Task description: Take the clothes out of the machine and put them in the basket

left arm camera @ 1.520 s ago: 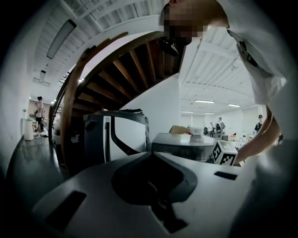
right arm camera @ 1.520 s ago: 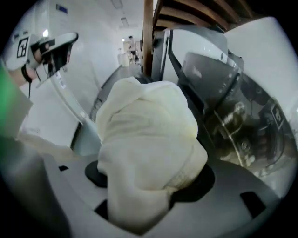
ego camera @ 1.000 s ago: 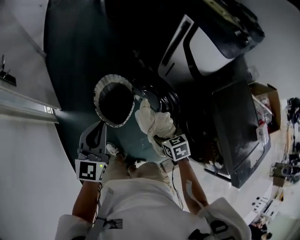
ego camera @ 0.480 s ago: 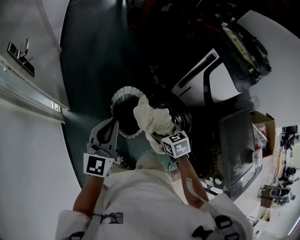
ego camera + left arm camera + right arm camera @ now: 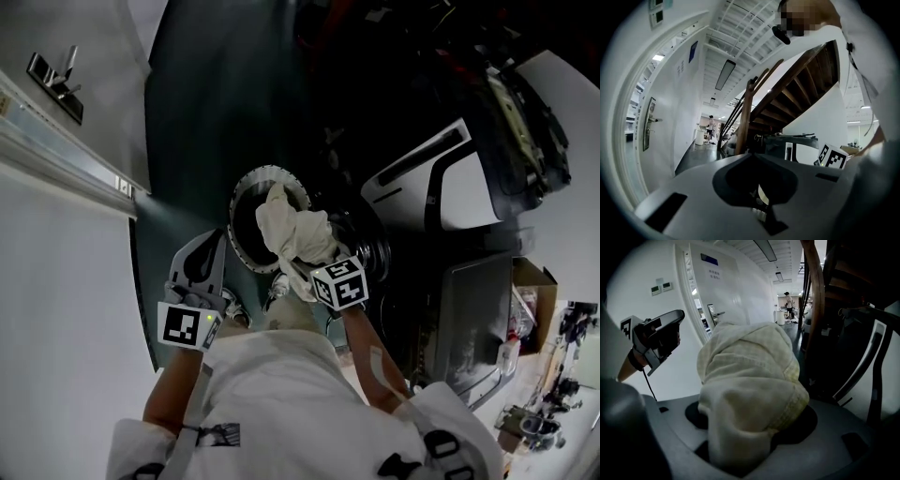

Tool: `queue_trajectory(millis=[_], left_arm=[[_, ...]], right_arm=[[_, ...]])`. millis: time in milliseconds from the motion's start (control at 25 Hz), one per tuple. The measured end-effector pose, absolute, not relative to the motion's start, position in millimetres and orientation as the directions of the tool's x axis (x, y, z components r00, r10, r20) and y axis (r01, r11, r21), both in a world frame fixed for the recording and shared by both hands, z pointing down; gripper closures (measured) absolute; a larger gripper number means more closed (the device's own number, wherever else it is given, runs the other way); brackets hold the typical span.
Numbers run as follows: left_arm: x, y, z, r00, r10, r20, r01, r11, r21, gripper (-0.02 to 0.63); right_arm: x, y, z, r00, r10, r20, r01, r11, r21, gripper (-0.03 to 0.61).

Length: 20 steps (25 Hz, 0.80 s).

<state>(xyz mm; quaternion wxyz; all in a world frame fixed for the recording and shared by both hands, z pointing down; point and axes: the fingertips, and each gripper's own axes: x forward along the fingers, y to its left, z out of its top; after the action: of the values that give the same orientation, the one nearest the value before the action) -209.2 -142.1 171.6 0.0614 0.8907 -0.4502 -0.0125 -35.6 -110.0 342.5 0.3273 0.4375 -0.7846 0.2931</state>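
Note:
A cream cloth (image 5: pixel 295 234) (image 5: pixel 747 380) hangs bunched in my right gripper (image 5: pixel 307 270), whose jaws are shut on it; the cloth hides the fingertips. It is held over the right side of the round basket (image 5: pixel 251 176), which has a white perforated rim and a dark inside. My left gripper (image 5: pixel 208 244) (image 5: pixel 751 155) is just left of the basket, pointing level, its jaws together with nothing between them. The washing machine (image 5: pixel 464 187) stands to the right, its dark door opening (image 5: pixel 364 242) close behind the cloth.
A white wall with a door handle (image 5: pixel 56 70) runs along the left. The floor (image 5: pixel 206 112) is dark. A cardboard box (image 5: pixel 530 281) sits beyond the machine. A wooden staircase (image 5: pixel 797 93) rises ahead in the left gripper view.
My right gripper has carried the cloth left, away from the machine's door and over the basket. The left gripper has shifted closer beside the basket.

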Motion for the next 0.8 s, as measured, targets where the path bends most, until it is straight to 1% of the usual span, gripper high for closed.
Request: queue_trajectory(millis=[200,360,560,800], left_arm=[[-195,-150,174,0.561,-0.824,0.078,-0.828,-0.556,0.076,0.601],[-190,-160,186,0.523,-0.846,0.102,-0.852,-0.518,0.078,0.601],[-185,-175,227,0.491,-0.860,0.140,-0.871,-0.480,0.104,0.601],[-188,-187,296,0.456,-0.866,0.206,-0.889,-0.436,0.138,0.601]], right_arm=[[-24,-124,362,-0.448,-0.464,0.764,-0.856,0.469,-0.218,0.227],[-12,-136,384,-0.462,-0.433,0.775,-0.850,0.467,-0.246,0.227],[-8,-154,423,-0.476,-0.390,0.788,-0.838,0.473,-0.272,0.225],[-15,-176,502,-0.494,-0.325,0.807,-0.830,0.453,-0.326,0.224]])
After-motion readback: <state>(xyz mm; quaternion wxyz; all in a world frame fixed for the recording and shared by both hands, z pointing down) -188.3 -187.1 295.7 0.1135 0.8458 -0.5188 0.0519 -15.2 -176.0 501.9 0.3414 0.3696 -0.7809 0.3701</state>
